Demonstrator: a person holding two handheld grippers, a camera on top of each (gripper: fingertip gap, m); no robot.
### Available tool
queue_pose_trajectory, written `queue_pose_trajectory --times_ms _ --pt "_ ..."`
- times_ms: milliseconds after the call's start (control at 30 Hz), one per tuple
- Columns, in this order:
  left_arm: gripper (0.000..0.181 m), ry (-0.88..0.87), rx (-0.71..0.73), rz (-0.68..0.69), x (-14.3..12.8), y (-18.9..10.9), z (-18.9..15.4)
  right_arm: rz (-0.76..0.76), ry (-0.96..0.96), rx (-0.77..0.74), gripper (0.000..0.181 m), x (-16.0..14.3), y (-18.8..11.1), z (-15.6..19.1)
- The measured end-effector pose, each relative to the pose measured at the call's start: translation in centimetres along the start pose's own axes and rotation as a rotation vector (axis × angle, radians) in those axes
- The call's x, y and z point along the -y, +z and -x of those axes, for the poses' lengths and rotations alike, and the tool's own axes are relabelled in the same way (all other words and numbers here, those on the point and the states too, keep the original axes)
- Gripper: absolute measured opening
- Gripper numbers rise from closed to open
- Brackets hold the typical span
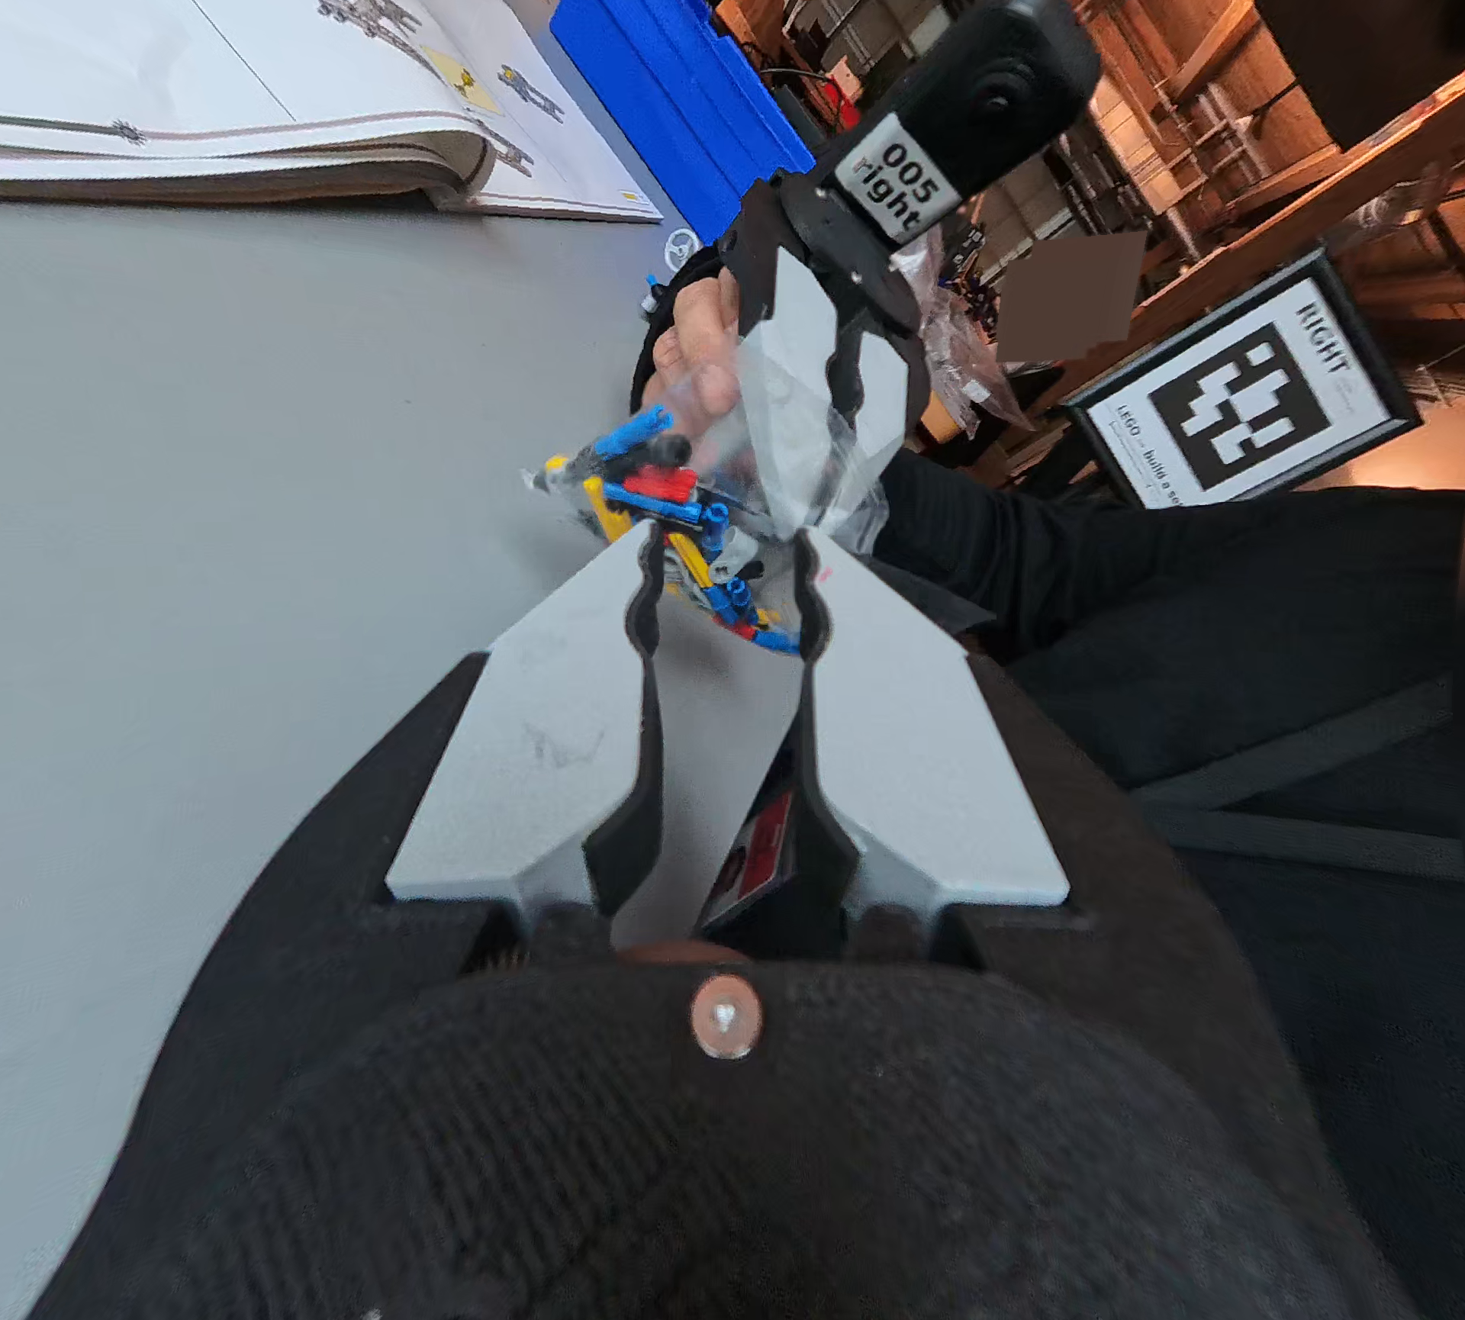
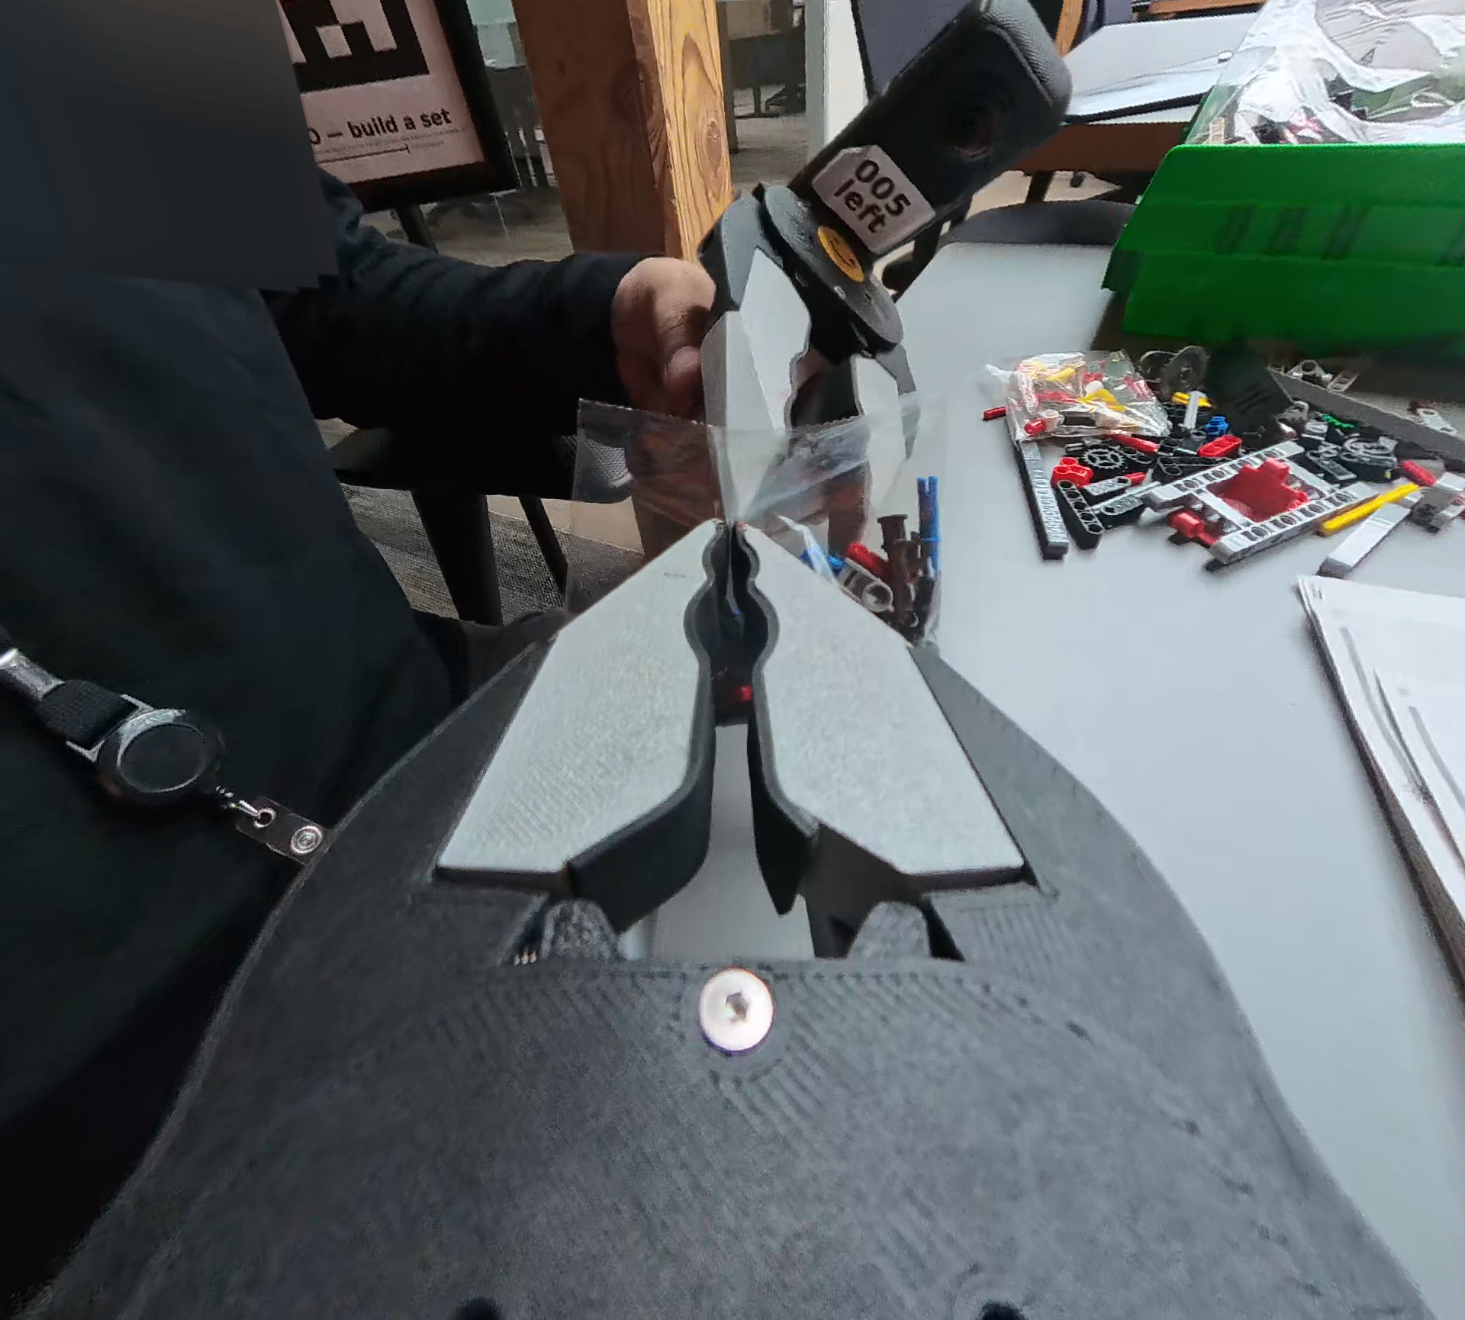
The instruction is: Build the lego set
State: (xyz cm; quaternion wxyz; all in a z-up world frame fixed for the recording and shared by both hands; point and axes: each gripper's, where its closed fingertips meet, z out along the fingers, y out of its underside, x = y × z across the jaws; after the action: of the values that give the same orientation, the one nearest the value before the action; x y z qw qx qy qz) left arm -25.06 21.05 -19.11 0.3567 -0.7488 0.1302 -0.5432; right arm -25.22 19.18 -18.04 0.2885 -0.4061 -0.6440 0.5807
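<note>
A clear plastic bag [image 2: 856, 489] of small blue, red, yellow and black lego parts [image 1: 658, 489] hangs above the grey table [image 1: 238, 489]. My right gripper [image 2: 731, 529] is shut on the bag's upper part and holds it up; it also shows in the left wrist view [image 1: 805, 517]. My left gripper [image 1: 728, 537] is open, its jaws on either side of the bag. In the right wrist view the left gripper [image 2: 824, 410] straddles the bag's top edge.
An open instruction booklet [image 1: 238, 53] lies on the table, with a blue bin [image 1: 674, 69] behind it. A pile of loose lego parts [image 2: 1229, 481], a second small bag [image 2: 1078, 394] and a green bin [image 2: 1300, 251] lie to the right. A wooden post [image 2: 610, 53] stands behind. My left and right fingertips are right by each other.
</note>
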Motion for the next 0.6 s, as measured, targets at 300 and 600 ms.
queue_pose_trajectory --times_ms 300,600 --pt "0.016 -0.088 -0.094 -0.04 0.1 0.4 -0.6 0.088 -0.113 -0.016 0.0 -1.0 0.2 0.6" --pt "0.0 -0.033 -0.055 -0.026 0.0 -0.4 -0.3 0.118 -0.085 -0.042 0.0 -1.5 -0.4 -0.2"
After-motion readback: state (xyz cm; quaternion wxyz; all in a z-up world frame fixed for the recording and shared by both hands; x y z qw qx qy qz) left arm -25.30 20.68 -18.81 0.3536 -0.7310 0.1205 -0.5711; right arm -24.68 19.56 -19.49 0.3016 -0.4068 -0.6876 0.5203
